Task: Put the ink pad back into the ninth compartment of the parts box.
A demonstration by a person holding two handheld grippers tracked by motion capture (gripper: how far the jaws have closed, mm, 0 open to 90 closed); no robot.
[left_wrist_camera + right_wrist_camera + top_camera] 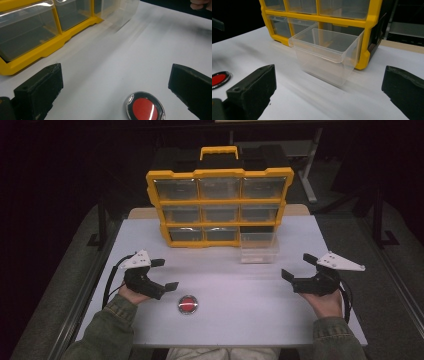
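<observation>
Lying flat near the tabletop's [300,320] front edge, a round glossy red disc [188,304] with a chrome rim sits between both claws. Farther back, a clear plastic drawer [259,247] stands pulled out, empty, before the yellow organizer [220,172]. Left claw [165,275] and right claw [298,267] gape wide, holding nothing.

text: none legible | labels: none | numbers: none
</observation>
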